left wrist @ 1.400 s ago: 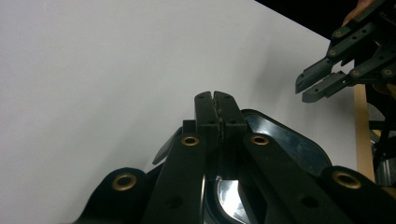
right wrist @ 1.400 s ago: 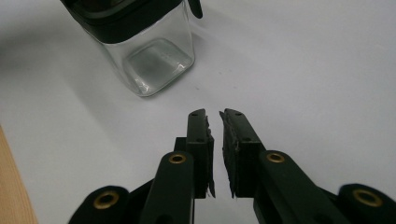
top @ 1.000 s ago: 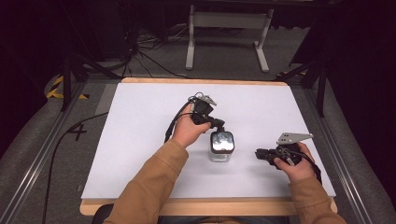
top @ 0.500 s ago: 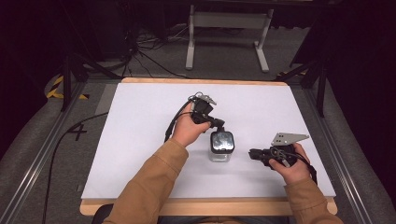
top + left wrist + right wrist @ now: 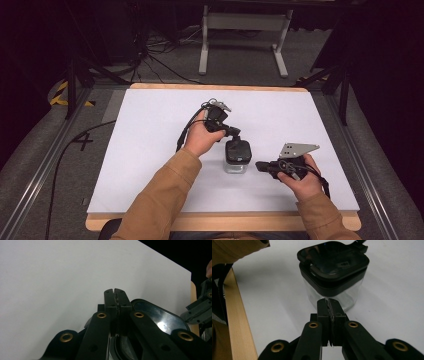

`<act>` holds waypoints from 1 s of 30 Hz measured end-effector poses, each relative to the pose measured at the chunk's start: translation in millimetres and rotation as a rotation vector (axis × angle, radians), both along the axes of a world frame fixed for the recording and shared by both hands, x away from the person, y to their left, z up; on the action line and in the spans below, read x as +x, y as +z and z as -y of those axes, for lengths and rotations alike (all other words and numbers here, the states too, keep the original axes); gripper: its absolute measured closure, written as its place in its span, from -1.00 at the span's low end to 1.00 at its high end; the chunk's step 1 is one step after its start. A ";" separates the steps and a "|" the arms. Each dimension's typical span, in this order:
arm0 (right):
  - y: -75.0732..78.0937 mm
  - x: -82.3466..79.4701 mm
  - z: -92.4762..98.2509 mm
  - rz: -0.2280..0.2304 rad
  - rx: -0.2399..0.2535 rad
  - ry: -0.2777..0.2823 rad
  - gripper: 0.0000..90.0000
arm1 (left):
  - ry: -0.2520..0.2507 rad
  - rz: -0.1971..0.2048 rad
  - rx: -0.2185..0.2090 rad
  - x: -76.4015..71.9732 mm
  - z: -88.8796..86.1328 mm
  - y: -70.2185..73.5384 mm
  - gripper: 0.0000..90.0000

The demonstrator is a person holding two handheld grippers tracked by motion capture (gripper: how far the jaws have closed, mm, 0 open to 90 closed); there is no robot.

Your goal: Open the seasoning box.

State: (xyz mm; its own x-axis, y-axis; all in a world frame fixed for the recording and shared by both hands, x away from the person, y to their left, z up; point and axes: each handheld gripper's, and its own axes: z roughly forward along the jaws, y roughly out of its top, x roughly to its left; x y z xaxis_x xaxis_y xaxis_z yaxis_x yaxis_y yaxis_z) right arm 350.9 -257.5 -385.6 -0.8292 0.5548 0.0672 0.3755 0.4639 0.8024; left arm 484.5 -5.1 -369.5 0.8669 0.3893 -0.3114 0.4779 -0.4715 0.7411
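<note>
Mid-table on the white board [image 5: 150,150] stands the clear black-lidded jar [image 5: 237,156], left gripper [image 5: 231,134] pressed closed over its lid, right gripper [image 5: 260,165] closed, empty, just beside it.

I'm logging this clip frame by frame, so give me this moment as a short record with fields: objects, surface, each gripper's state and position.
object: clear container with black lid
surface: white table
left gripper: jaws shut, over the lid's far edge
right gripper: jaws shut, empty, just right of the container, pointing at it
lid: seated on the container
</note>
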 end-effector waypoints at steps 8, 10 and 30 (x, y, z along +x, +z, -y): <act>-0.3 2.9 -15.1 0.023 0.019 0.015 0.97 | -0.003 0.002 0.003 0.4 0.9 -0.3 1.00; 0.0 4.0 -18.4 0.028 0.028 0.007 0.97 | -0.002 0.004 0.005 0.1 0.9 -0.2 1.00; 7.8 10.3 -22.3 0.070 0.055 0.007 0.98 | 0.034 0.064 -0.018 -26.4 -28.6 25.5 0.91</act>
State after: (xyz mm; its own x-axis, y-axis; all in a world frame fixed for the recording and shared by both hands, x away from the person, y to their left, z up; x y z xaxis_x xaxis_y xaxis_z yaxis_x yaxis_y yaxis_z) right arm 361.3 -235.2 -377.8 -0.8366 0.5464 0.0393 0.3145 0.4204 0.8511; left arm 458.1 23.6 -344.0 0.8716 0.4139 -0.2627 0.4447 -0.4419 0.7791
